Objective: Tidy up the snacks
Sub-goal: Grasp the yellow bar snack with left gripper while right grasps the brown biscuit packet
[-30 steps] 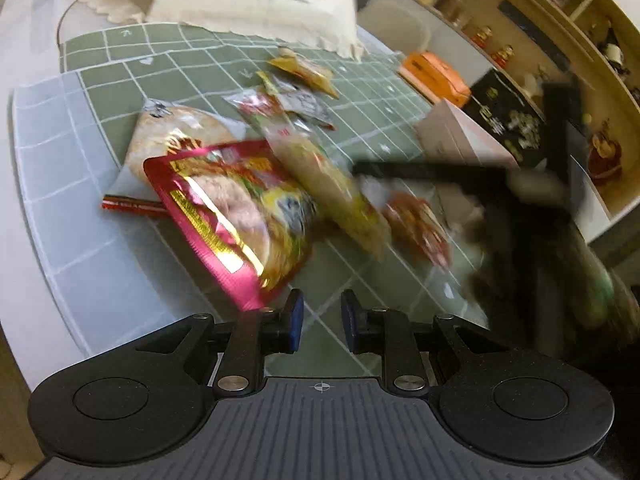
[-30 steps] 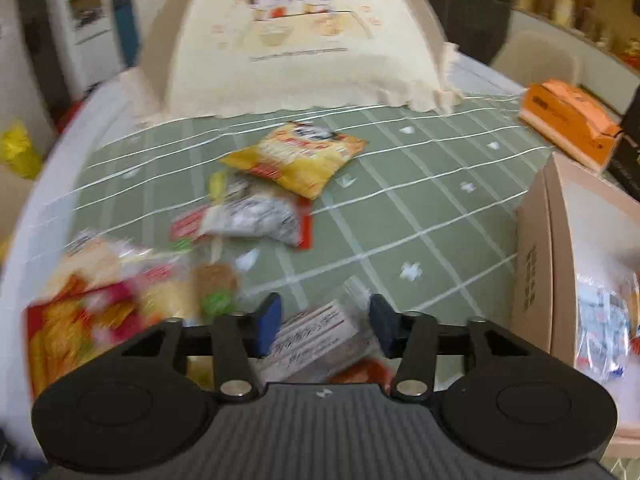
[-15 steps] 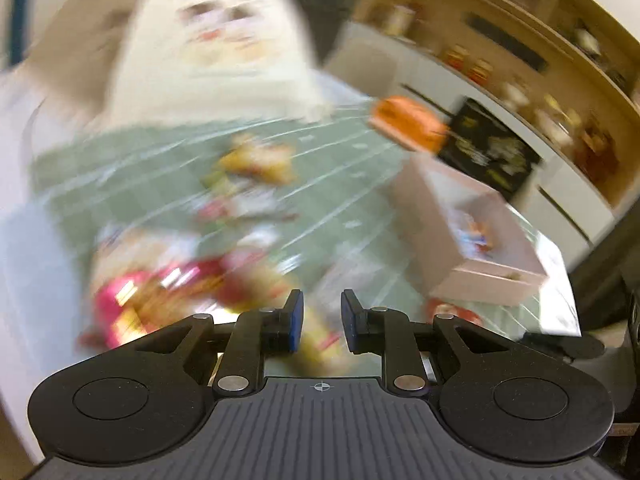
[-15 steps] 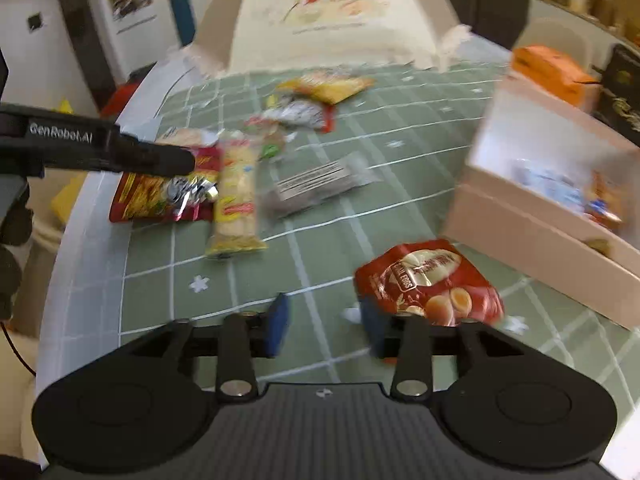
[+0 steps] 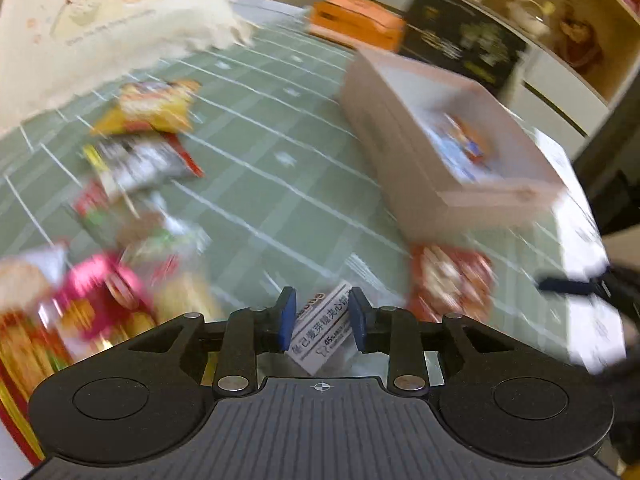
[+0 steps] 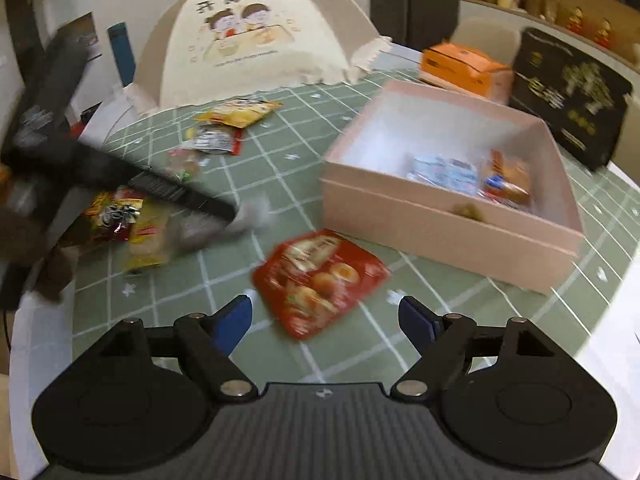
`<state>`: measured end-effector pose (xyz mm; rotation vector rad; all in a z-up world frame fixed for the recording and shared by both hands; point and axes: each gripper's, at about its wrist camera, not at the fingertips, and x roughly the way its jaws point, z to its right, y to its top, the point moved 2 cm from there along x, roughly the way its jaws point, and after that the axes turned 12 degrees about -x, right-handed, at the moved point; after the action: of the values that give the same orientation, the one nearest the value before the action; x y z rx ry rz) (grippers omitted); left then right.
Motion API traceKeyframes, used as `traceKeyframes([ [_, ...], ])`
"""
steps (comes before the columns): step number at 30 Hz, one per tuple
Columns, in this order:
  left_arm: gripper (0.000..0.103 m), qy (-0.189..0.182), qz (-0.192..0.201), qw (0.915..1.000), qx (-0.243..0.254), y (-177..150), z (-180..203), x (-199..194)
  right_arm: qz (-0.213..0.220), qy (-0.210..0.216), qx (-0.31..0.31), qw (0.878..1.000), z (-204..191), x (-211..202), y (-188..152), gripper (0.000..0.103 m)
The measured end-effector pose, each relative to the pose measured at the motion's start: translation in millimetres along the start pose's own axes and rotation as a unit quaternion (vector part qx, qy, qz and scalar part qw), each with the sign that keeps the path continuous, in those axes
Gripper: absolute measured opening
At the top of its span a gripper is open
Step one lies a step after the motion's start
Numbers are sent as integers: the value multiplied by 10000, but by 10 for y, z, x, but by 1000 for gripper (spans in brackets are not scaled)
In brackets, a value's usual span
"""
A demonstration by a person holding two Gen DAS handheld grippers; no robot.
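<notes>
My left gripper point(image 5: 322, 322) is open, its jaws on either side of a white-labelled clear snack packet point(image 5: 322, 330) that lies under it; I cannot tell if the pads touch it. My right gripper point(image 6: 326, 322) is wide open and empty, just in front of a red snack bag point(image 6: 320, 280) lying on the green checked tablecloth point(image 6: 288, 148). The pink cardboard box point(image 6: 452, 232) stands to the right with a few snacks inside. The red bag also shows in the left wrist view point(image 5: 450, 284), beside the box point(image 5: 416, 160).
Several loose snack packets lie left of centre: a yellow bag point(image 6: 240, 112), a silver and red one point(image 6: 212, 140), a red and yellow pile point(image 6: 120, 216). A cream food-cover tent point(image 6: 256, 40) stands at the back. An orange box point(image 6: 460, 64) and a black box point(image 6: 572, 100) stand behind the pink box.
The left gripper has swung right and opened around the white-labelled packet. The right gripper has pulled back and opened wide in front of the red bag.
</notes>
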<state>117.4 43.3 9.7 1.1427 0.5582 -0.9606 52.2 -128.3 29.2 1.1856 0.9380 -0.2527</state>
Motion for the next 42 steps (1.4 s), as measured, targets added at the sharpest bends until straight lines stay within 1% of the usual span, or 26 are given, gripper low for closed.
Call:
traceKeyframes([
  [2,33,-35,21,10000,64,-213,94,-93,-27,-49,28,10000,58,16,-55,81],
  [5,33,-119,-32,9999,-121,-471,172,-225,6,53,207,9998,121,46,-69,81],
  [8,33,-182,-100,9992,-337,-644,195,-343,23,235,350,9991,111,127,0,81],
  [10,33,-179,-216,9991,-306,-723,194,-425,-25,300,340,9990,47,221,62,81],
  [11,33,-172,-202,9992,-304,-728,185,-460,-73,332,309,9989,-8,271,95,81],
  [12,33,-168,-101,9993,-319,-726,181,-521,-143,347,274,9989,-56,334,120,81],
  [14,33,-96,282,9990,-338,-673,136,-696,-235,215,252,9992,-106,422,147,81],
  [16,33,177,678,9972,-246,-568,63,-796,-292,65,266,9992,-121,479,142,81],
  [17,33,339,735,9965,-202,-509,35,-782,-321,8,310,9990,-107,495,124,81],
  [18,33,519,736,9958,-182,-449,-18,-747,-297,-68,316,9990,-94,485,104,78],
  [20,33,703,667,9952,-137,-354,-102,-635,-334,-203,287,9988,-51,448,59,71],
  [21,33,784,581,9952,-49,-326,-116,-564,-369,-270,267,9986,-28,423,30,71],
  [22,35,870,500,9949,44,-311,-109,-493,-410,-350,279,9982,5,392,-15,71],
  [23,43,923,414,9947,164,-296,-101,-414,-437,-397,301,9978,40,353,-58,71],
  [24,43,949,362,9946,224,-295,-104,-374,-464,-426,324,9975,71,304,-112,71],
  [26,39,1010,242,9942,290,-294,-81,-281,-514,-408,333,9973,102,212,-202,73],
  [27,39,1034,219,9939,304,-311,-61,-267,-543,-388,323,9972,101,173,-245,74],
  [29,35,1063,291,9934,312,-348,-10,-250,-583,-393,230,9973,71,102,-317,77],
  [32,34,809,156,9965,140,-506,59,-322,-531,-584,30,9969,-14,-14,-365,78],
  [34,34,832,121,9964,94,-628,96,-387,-515,-701,-33,9962,-85,-79,-333,79],
  [35,34,911,134,9957,45,-707,104,-437,-513,-715,-26,9961,-120,-98,-309,81],
  [37,34,1101,203,9936,-132,-837,89,-527,-469,-604,13,9971,-218,-122,-238,81],
  [38,34,1225,267,9917,-279,-913,67,-585,-402,-472,20,9981,-264,-129,-206,81],
  [40,34,1328,355,9895,-456,-1003,28,-655,-288,-112,32,9995,-376,-114,-130,80],
  [41,35,1346,384,9889,-493,-1028,16,-677,-279,9,36,9996,-442,-84,-81,78],
  [42,35,1350,398,9888,-500,-1040,6,-690,-283,119,40,9995,-499,-35,-25,73],
])
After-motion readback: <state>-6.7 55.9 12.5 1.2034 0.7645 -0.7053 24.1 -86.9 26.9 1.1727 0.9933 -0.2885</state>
